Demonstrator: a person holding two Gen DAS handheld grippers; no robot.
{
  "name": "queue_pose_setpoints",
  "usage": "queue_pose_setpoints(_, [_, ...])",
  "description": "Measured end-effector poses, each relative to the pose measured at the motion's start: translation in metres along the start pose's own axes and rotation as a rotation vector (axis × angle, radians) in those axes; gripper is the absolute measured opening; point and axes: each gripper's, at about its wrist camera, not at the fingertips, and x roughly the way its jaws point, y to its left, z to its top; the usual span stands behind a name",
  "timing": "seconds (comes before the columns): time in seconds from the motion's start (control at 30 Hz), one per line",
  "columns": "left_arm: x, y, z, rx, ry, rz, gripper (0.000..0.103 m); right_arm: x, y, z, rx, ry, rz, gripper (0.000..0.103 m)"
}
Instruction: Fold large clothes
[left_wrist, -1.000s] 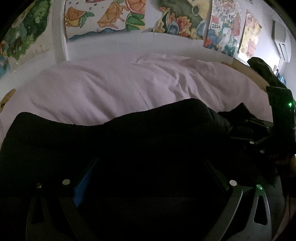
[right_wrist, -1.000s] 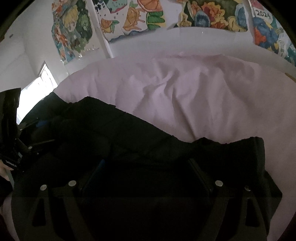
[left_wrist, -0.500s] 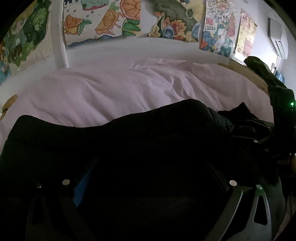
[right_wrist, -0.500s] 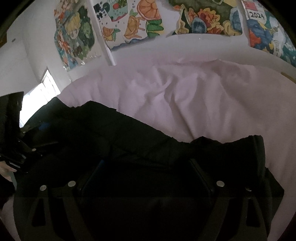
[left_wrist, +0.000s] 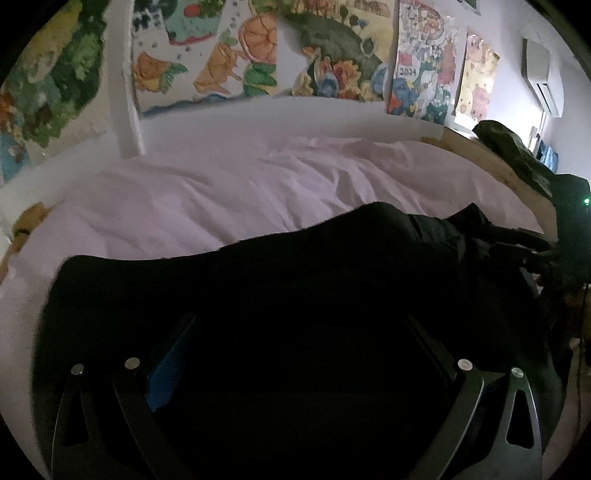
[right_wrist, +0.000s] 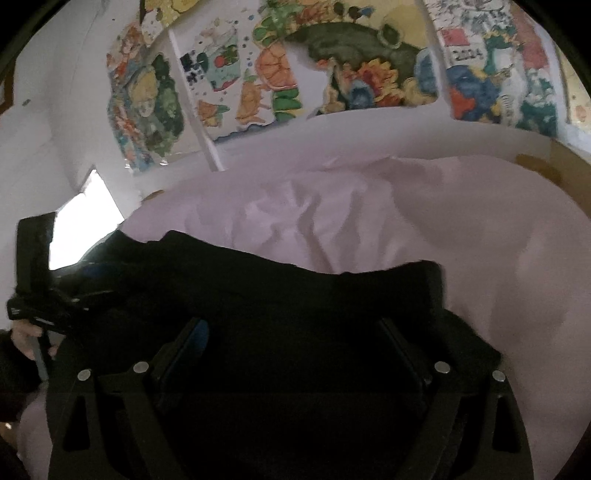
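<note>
A large black garment (left_wrist: 258, 280) lies on a bed with a pale lilac sheet (left_wrist: 221, 192). It fills the lower half of both views, and also shows in the right wrist view (right_wrist: 295, 295). My left gripper (left_wrist: 299, 321) has its fingers spread wide, with black cloth draped between them and hiding the tips. My right gripper (right_wrist: 291, 325) stands the same way over the garment's right end. The right gripper also shows at the right edge of the left wrist view (left_wrist: 546, 254); the left gripper shows at the left of the right wrist view (right_wrist: 48, 306).
The lilac sheet (right_wrist: 406, 221) stretches to a white wall with colourful posters (left_wrist: 332, 66). A dark green bundle (left_wrist: 517, 158) lies on a wooden edge at the far right. A bright window (right_wrist: 85, 221) is at the left.
Both cameras have tilted up and risen a little, showing more wall and posters. The garment's far edge has lifted slightly with the grippers.
</note>
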Motion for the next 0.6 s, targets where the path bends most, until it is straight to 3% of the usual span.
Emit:
queue_pose_setpoints(0.23, [-0.031,0.022,-0.008,-0.055,-0.053,0.102,0.102,-0.020,-0.009,-0.008,0.007,0.002,-0.093,0.095])
queue_pose_setpoints(0.43, [-0.060,0.050,-0.019,-0.111,-0.097,0.195,0.102,-0.037,-0.021,-0.011,0.062,-0.003,-0.120,0.096])
queue_pose_setpoints(0.6, [-0.083,0.086,-0.038,-0.258,-0.137,0.111,0.102,-0.038,-0.036,-0.017,0.137,0.032,-0.122,0.096])
